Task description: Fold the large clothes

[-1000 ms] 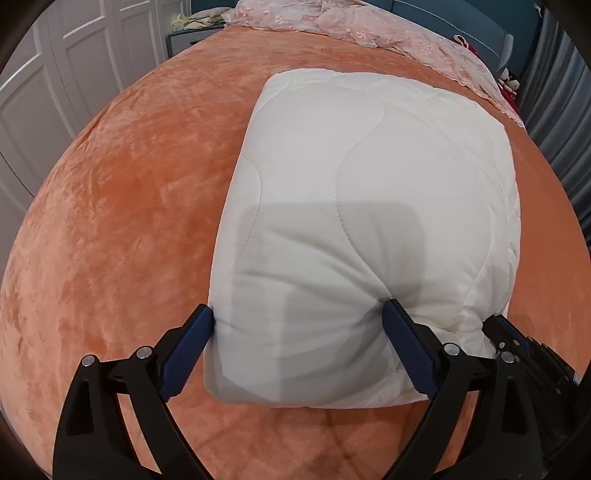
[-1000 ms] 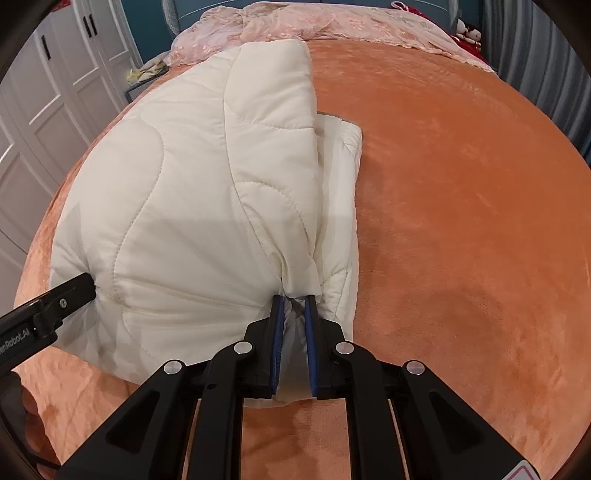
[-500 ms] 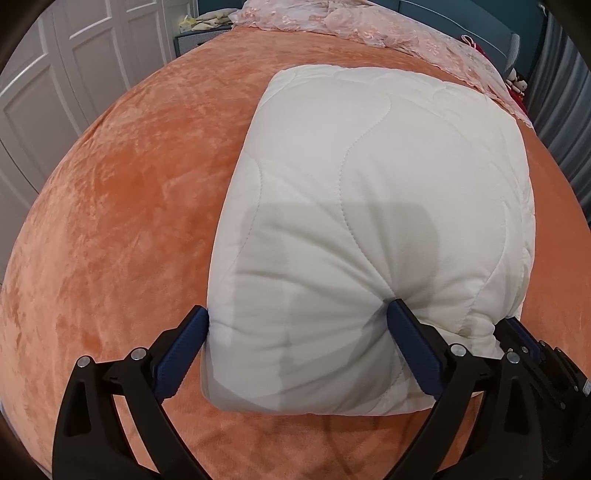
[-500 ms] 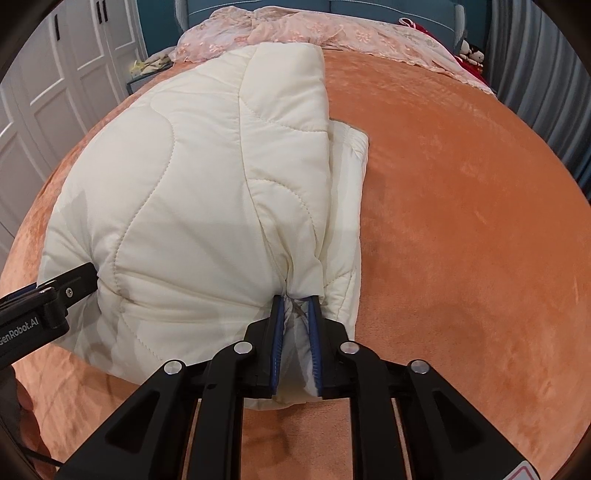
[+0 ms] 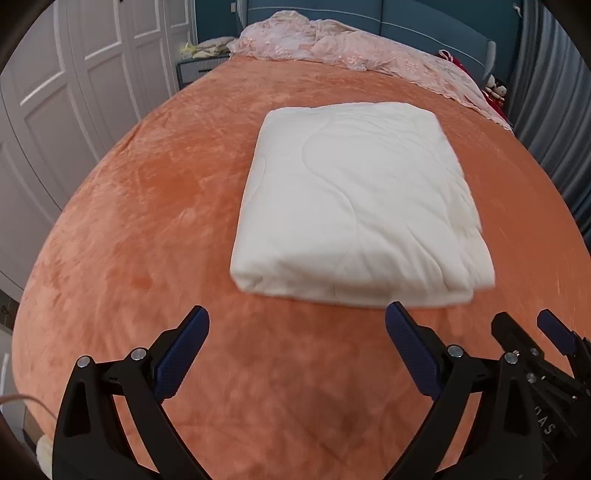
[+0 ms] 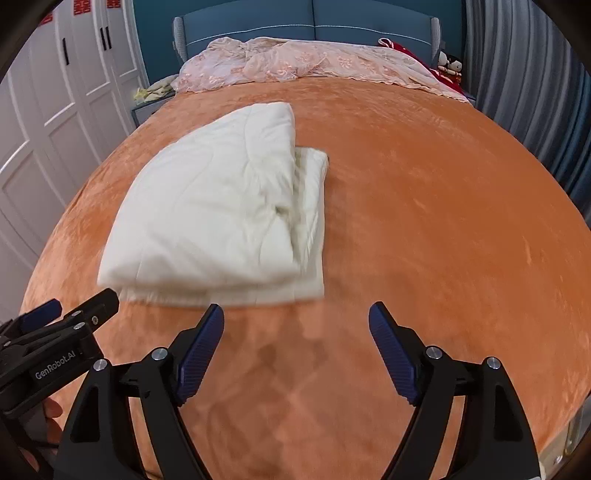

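A white quilted padded garment point(image 5: 354, 206) lies folded into a thick rectangle on the orange bed cover point(image 5: 147, 229). In the right wrist view the garment point(image 6: 221, 218) sits ahead and to the left, its top layer set back from the lower layer at the right edge. My left gripper point(image 5: 297, 326) is open and empty, a short way in front of the garment's near edge. My right gripper point(image 6: 295, 321) is open and empty, in front of the garment's near right corner. The right gripper also shows in the left wrist view point(image 5: 532, 343), and the left gripper in the right wrist view point(image 6: 70, 317).
A pink lace cover point(image 6: 295, 62) is bunched at the head of the bed by the blue headboard point(image 6: 295, 18). White wardrobe doors point(image 5: 55, 110) line the left side. Grey curtains point(image 6: 524, 74) hang at the right. A small bedside cabinet point(image 5: 199, 66) stands at the far left.
My right gripper let go of the garment's edge and opened. Both grippers drew back toward me and rose. The garment now lies flat and free on the bed.
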### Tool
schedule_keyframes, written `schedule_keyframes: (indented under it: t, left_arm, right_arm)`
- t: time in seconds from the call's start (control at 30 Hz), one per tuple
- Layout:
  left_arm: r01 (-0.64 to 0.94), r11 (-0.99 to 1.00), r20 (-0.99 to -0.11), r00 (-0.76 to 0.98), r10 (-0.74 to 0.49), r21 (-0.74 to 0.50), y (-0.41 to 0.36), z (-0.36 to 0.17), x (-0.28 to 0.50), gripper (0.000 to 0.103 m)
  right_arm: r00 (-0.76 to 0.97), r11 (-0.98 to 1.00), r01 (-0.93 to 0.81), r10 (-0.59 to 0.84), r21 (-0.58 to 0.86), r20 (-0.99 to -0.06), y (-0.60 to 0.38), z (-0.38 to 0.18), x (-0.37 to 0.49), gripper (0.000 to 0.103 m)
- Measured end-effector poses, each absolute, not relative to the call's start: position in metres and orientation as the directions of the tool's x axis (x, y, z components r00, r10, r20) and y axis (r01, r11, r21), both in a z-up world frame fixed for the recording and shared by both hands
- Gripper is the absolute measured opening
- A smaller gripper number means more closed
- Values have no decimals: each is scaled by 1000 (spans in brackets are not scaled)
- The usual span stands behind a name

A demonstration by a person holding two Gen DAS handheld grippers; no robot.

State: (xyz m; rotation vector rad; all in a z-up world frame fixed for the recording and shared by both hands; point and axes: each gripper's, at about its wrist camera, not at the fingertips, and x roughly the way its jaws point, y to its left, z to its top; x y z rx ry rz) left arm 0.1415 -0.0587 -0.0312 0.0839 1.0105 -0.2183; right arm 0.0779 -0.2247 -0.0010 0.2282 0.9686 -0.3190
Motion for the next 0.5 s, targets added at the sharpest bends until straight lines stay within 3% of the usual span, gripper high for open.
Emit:
schedule_keyframes:
  t: [0.5]
  left_arm:
    - [191, 981, -846, 527, -79, 28, -49, -34, 75, 94]
  right_arm:
    - [549, 938, 347, -216, -15, -808, -199, 3, 8, 83]
